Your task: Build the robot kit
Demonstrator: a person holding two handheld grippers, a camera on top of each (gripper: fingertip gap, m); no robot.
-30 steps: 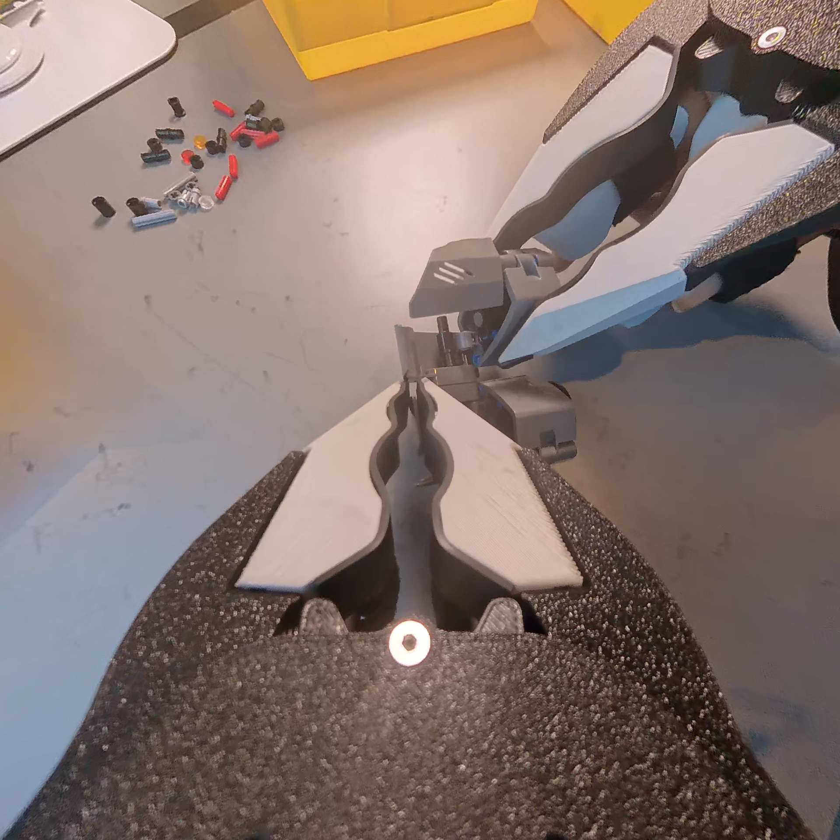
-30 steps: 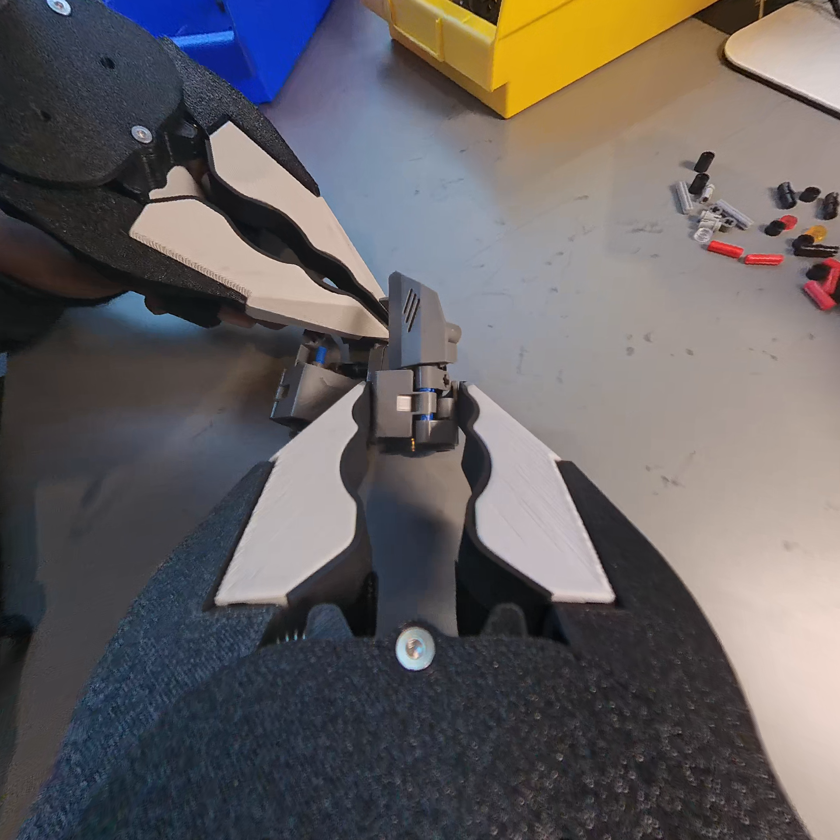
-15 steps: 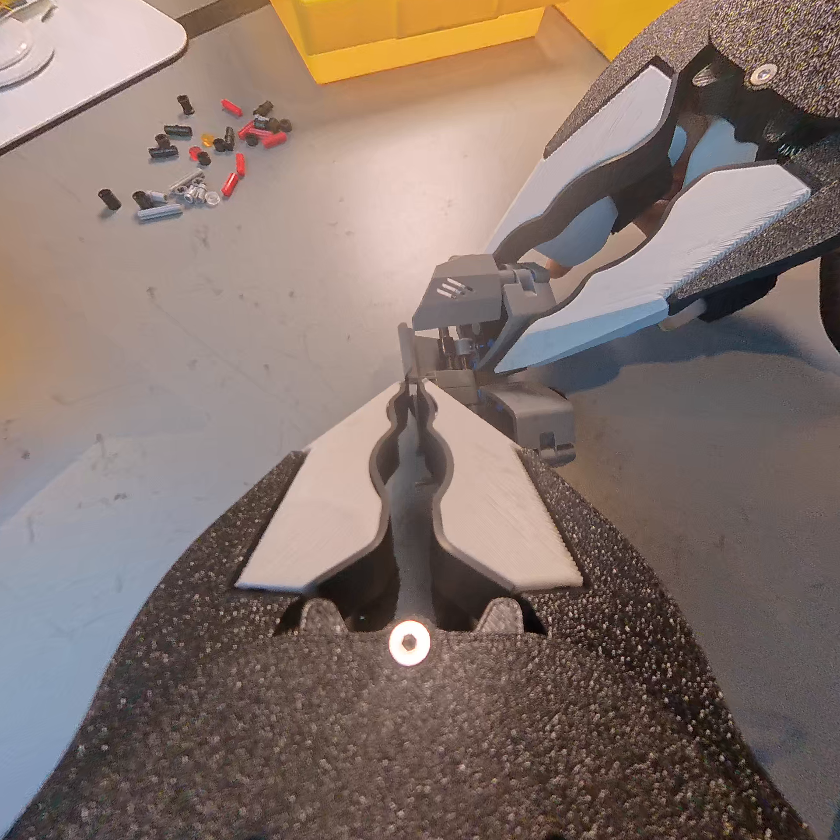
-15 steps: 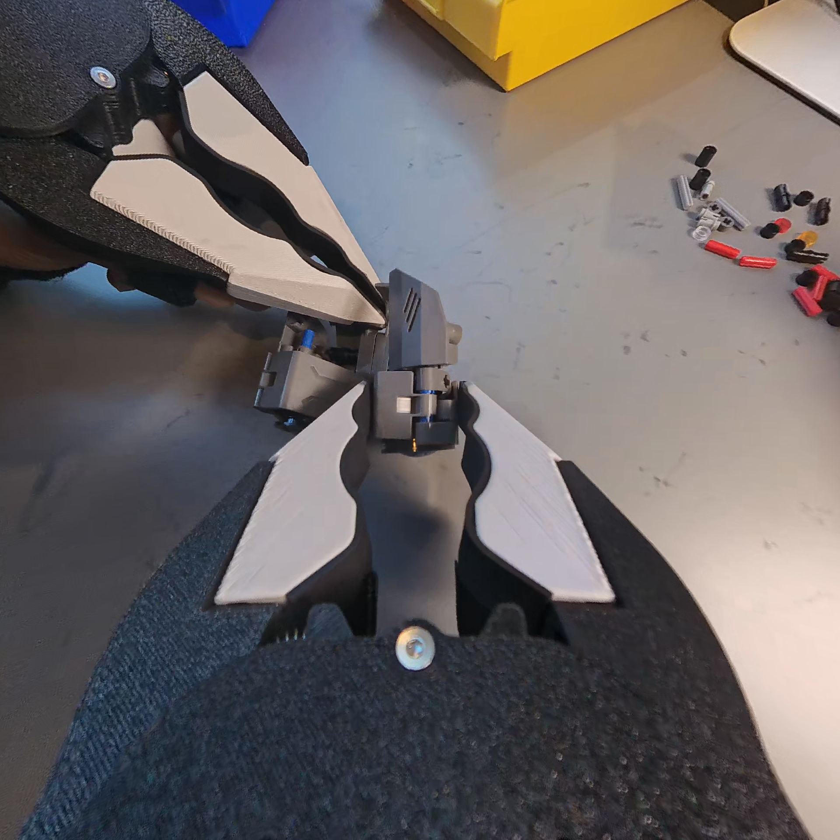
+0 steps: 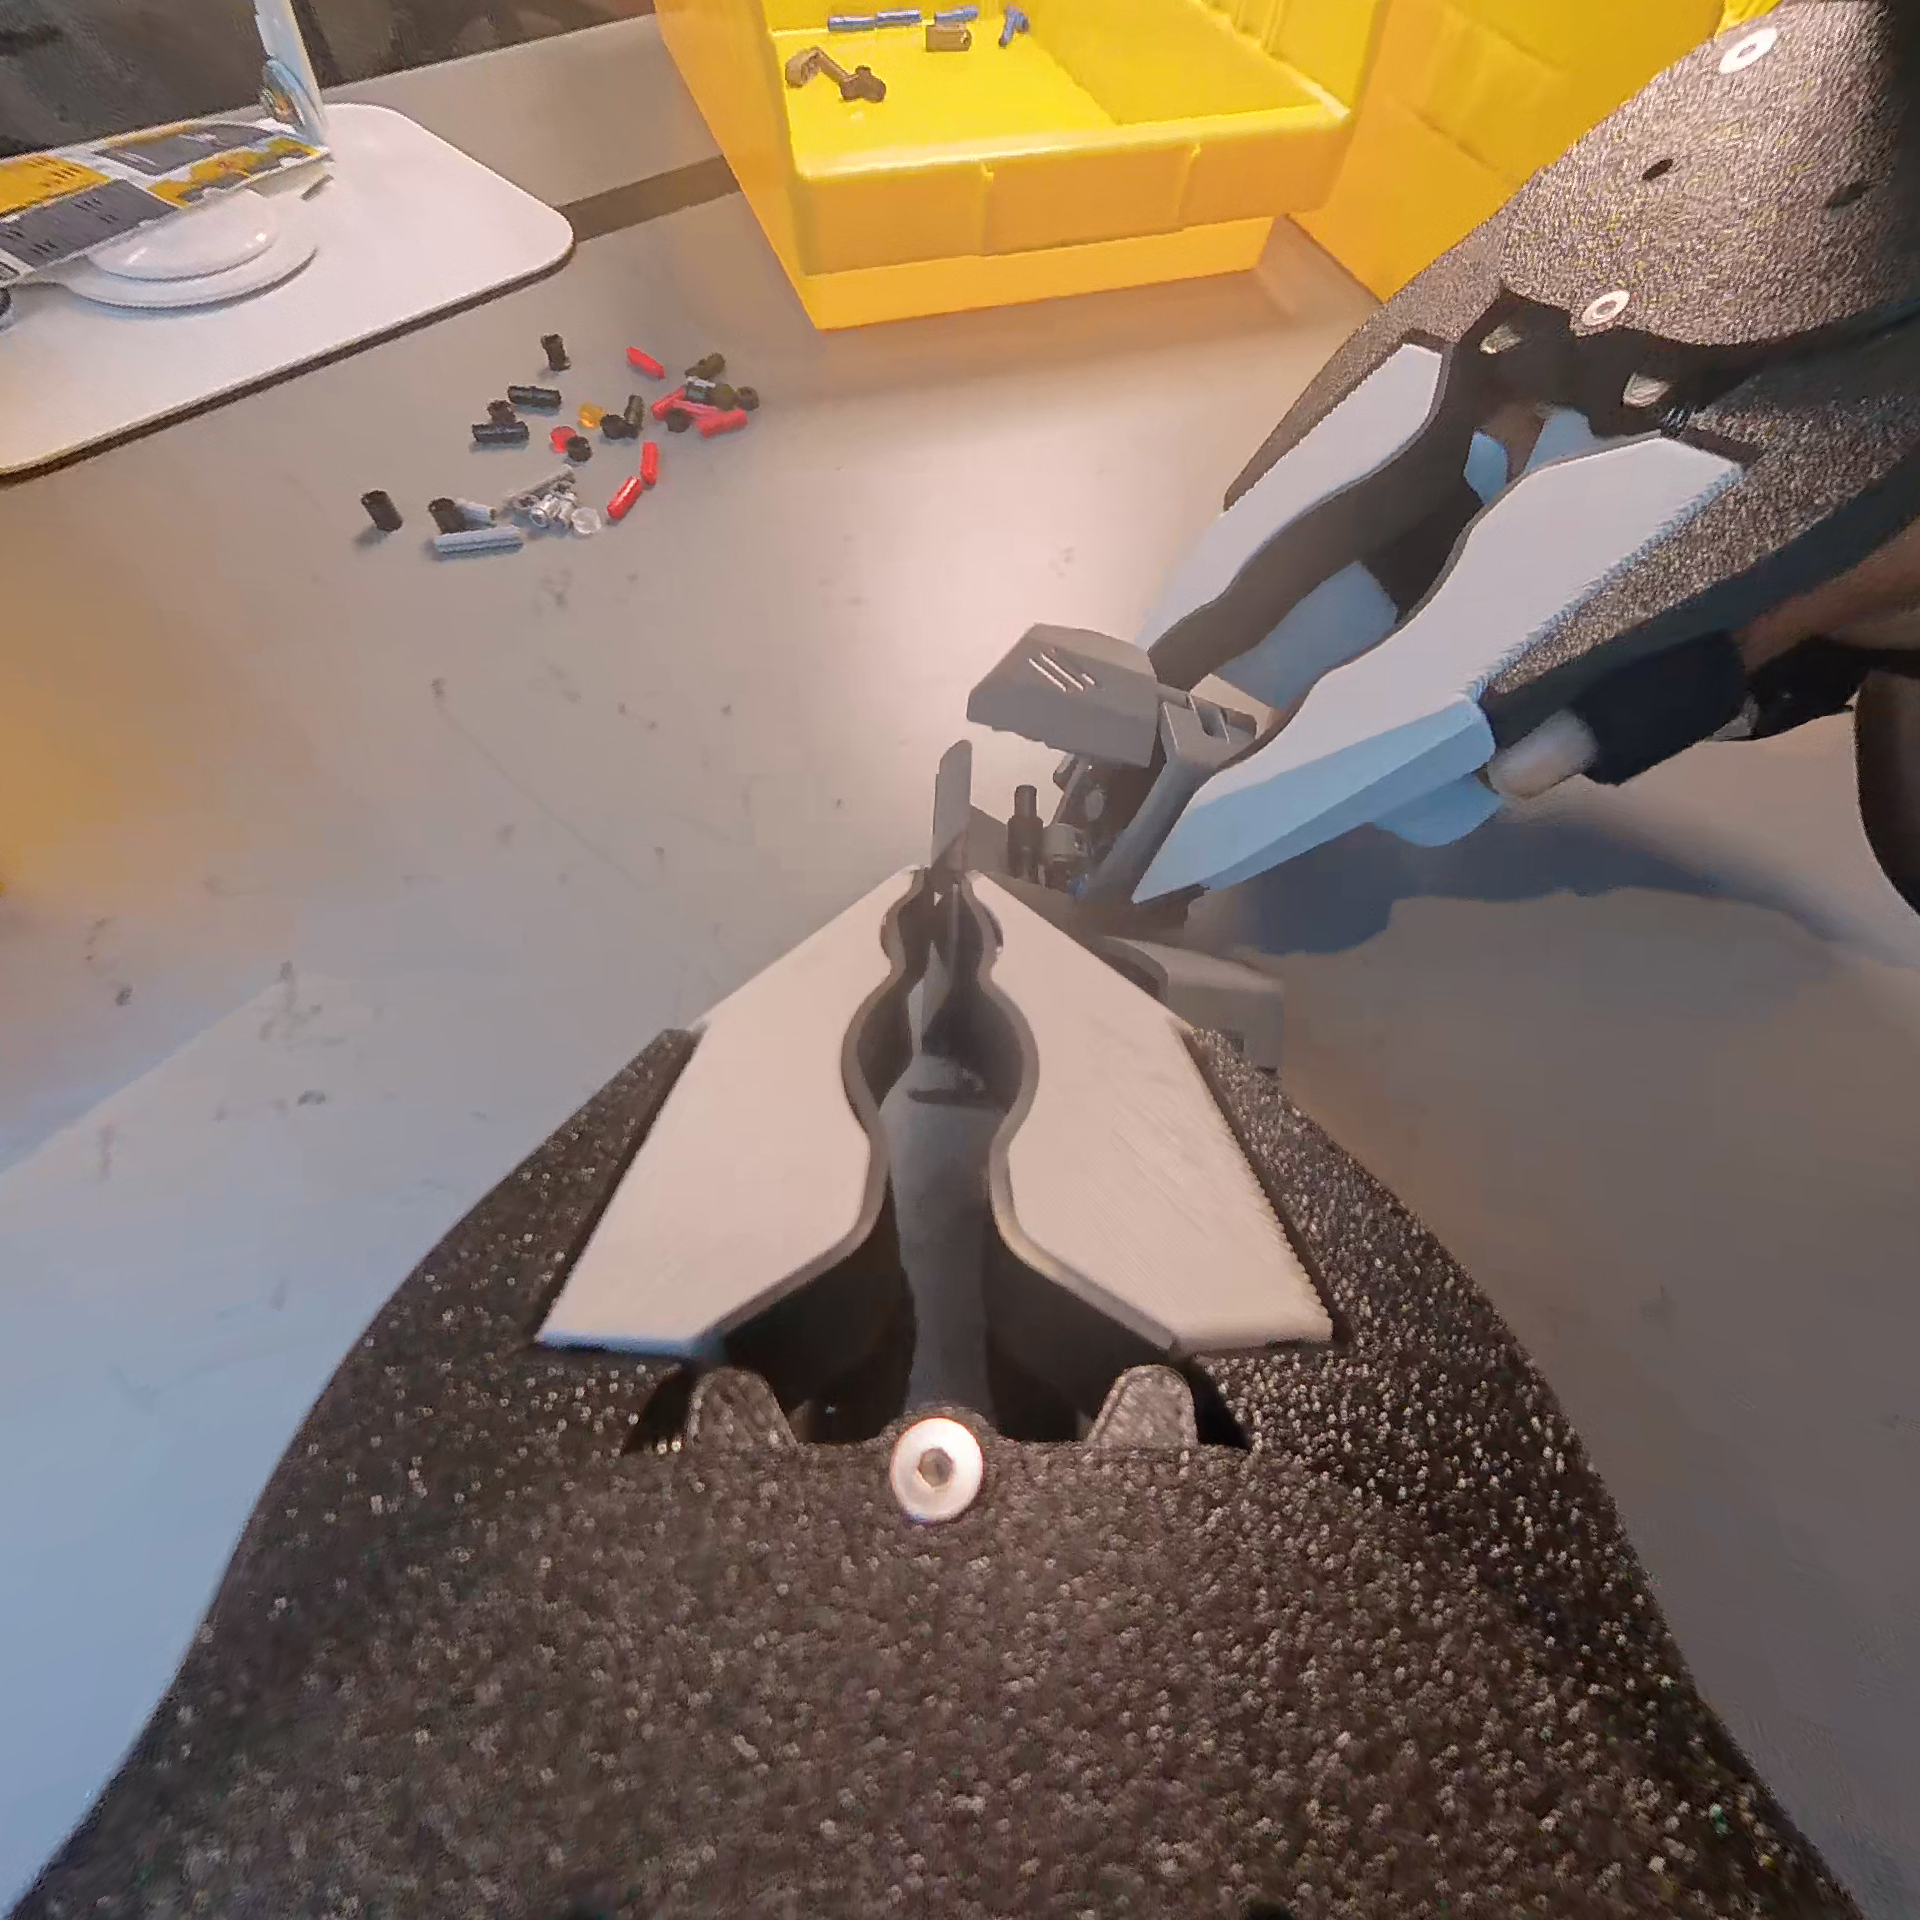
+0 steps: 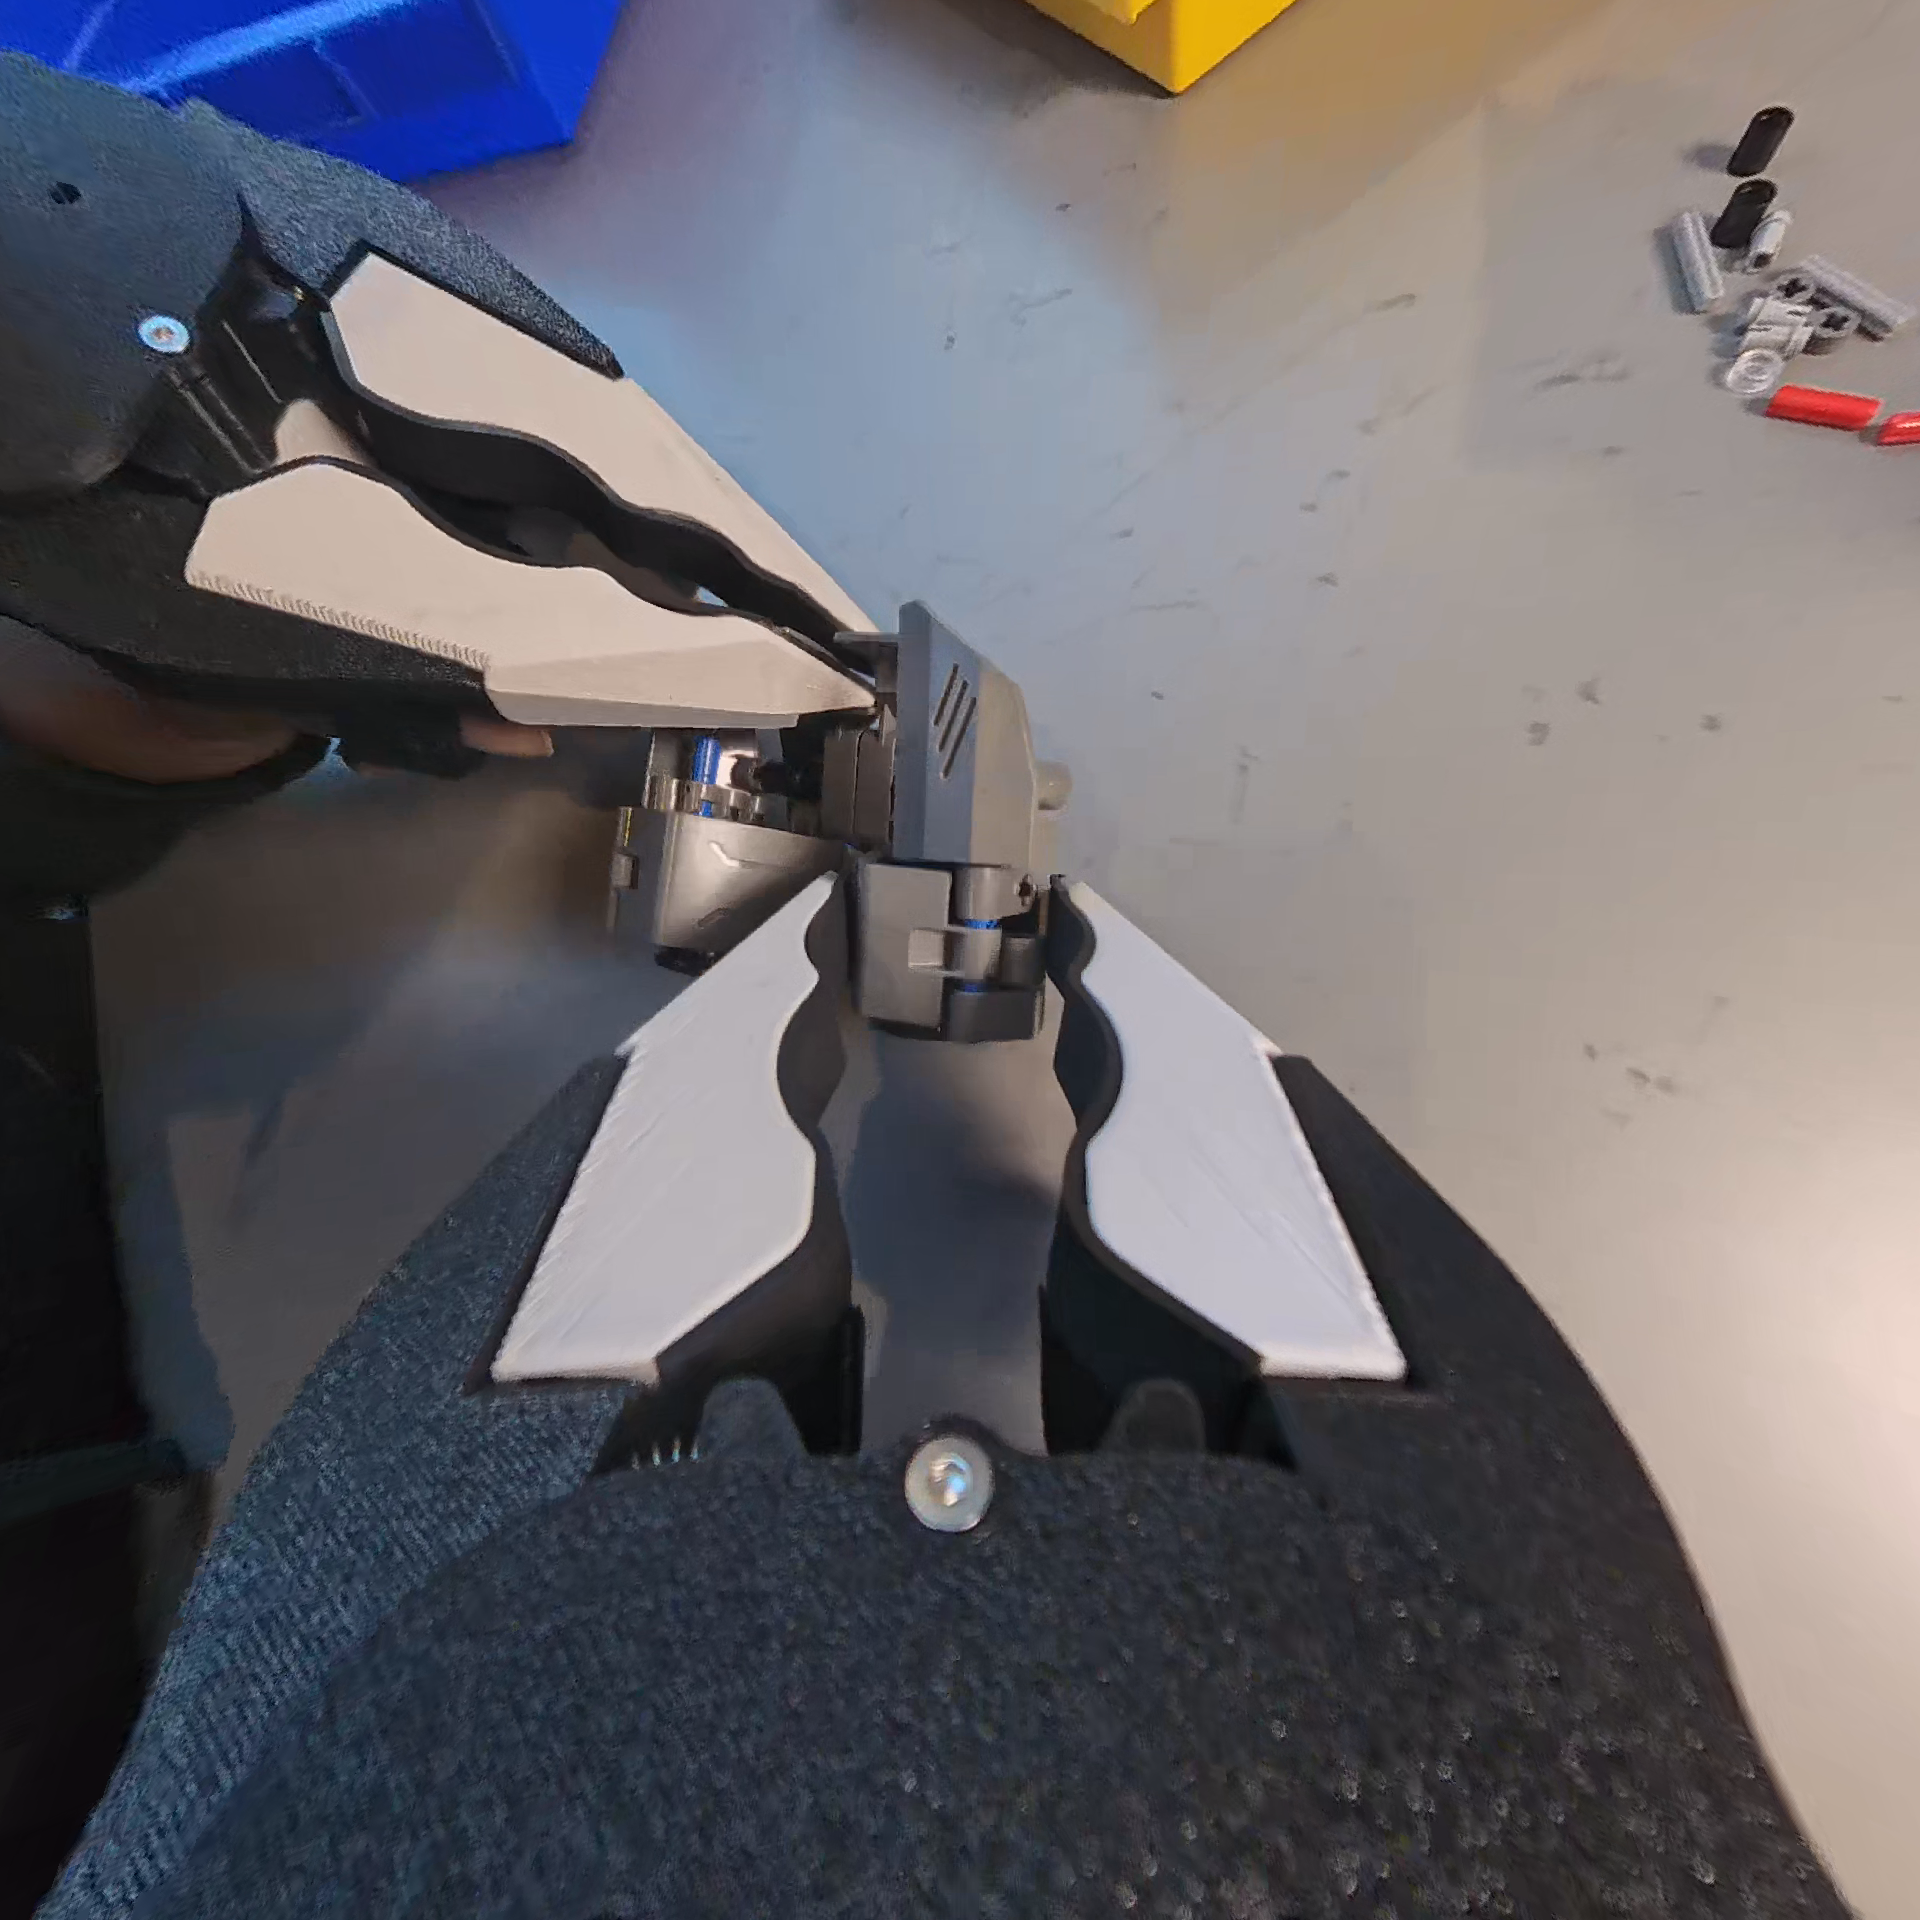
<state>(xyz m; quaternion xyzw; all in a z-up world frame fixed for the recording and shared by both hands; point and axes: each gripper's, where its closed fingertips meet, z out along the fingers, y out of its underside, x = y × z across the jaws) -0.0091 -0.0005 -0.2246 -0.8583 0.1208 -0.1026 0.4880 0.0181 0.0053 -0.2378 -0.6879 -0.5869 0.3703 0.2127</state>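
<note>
Right wrist view: right gripper (image 6: 943, 896) clamped on the near block of a dark grey brick assembly (image 6: 961, 727), left gripper (image 6: 868, 675) pinched onto its thin panel from the left. Hanging above the grey surface (image 6: 1351, 727), loose small pieces (image 5: 582, 447) scattered far left, yellow bin (image 5: 997, 197) beyond.

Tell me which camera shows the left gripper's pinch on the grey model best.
The right wrist view: from the side, the left gripper tapers to closed tips on a thin plate of the grey brick model. The left wrist view looks along its own fingers, so the nearly closed tips mostly hide that edge. The right gripper clamps the block below.
</note>
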